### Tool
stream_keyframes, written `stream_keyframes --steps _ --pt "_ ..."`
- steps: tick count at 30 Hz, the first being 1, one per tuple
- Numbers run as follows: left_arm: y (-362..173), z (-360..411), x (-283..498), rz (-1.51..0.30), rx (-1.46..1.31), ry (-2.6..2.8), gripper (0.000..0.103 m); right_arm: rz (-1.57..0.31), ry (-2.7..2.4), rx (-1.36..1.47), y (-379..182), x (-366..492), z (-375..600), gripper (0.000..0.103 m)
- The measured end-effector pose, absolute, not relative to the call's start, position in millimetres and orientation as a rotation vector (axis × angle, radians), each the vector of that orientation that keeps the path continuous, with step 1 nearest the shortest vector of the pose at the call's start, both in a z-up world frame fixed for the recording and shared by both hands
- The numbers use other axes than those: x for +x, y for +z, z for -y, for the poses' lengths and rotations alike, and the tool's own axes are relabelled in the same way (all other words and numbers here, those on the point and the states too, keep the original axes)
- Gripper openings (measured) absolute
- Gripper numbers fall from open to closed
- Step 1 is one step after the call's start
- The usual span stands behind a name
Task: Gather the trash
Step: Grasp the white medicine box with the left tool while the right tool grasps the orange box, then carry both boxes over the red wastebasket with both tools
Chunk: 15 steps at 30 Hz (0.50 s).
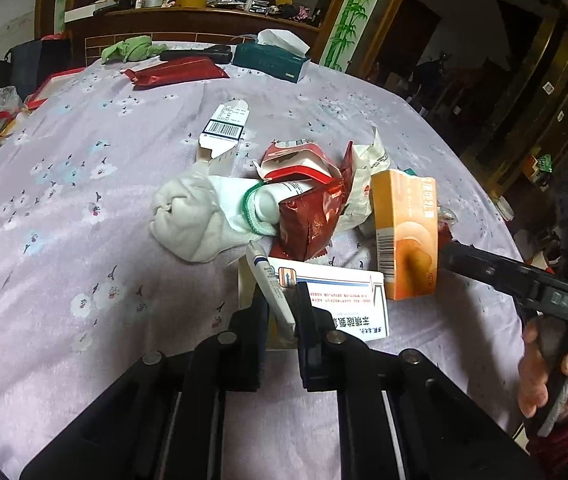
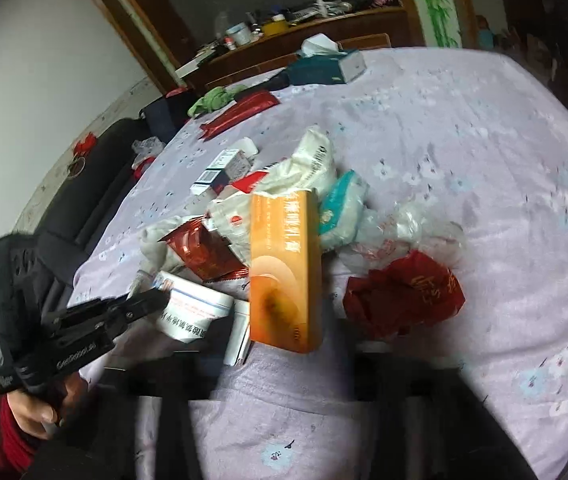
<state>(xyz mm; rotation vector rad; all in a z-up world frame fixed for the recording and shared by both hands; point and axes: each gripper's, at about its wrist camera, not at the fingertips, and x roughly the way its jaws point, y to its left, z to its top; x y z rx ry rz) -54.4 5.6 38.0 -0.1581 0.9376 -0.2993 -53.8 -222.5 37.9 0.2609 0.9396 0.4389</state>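
A heap of trash lies on the lilac flowered tablecloth point(image 1: 84, 208). My left gripper point(image 1: 282, 312) is shut on the edge of a white medicine box point(image 1: 339, 296) with red and blue print; the box also shows in the right wrist view point(image 2: 192, 312). An orange carton point(image 1: 407, 236) stands beside it, also in the right wrist view point(image 2: 284, 268). My right gripper point(image 2: 287, 360) is open, its fingers spread wide just below the orange carton. A red foil wrapper point(image 1: 307, 220), a white sock point(image 1: 196, 216) and a crumpled red bag point(image 2: 403, 296) lie around.
An open white barcode box point(image 1: 224, 132) lies farther back. A red packet point(image 1: 176, 72), a green cloth point(image 1: 132, 50) and a teal tissue box point(image 1: 272, 60) sit at the far edge. A cluttered wooden shelf point(image 1: 204, 8) stands behind. Clear plastic point(image 2: 411, 220) lies right of the heap.
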Motion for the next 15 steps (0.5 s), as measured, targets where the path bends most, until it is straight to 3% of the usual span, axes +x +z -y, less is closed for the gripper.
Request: stream_keyframes --steps 4,6,7,11,15 --pt "42.5 -11.7 -58.3 -0.918 -0.168 -0.307 0.011 -0.968 0.466 0.289 30.7 -39.5 218.3 0.059" --pt "43.1 -14.5 -57.8 -0.913 -0.175 -0.309 0.011 -0.991 0.474 0.292 24.7 -31.4 212.5 0.037" --pt "44.0 -15.1 -57.7 -0.907 -0.170 -0.304 0.011 -1.016 0.462 0.281 19.7 -26.8 208.4 0.035" --pt "54.0 -16.6 -63.7 -0.869 -0.153 -0.306 0.011 -0.981 0.470 0.318 26.5 -37.7 214.6 0.007" --pt "66.1 -11.6 -69.3 -0.840 -0.143 -0.334 0.007 -0.906 0.487 0.351 49.2 -61.1 231.9 0.006"
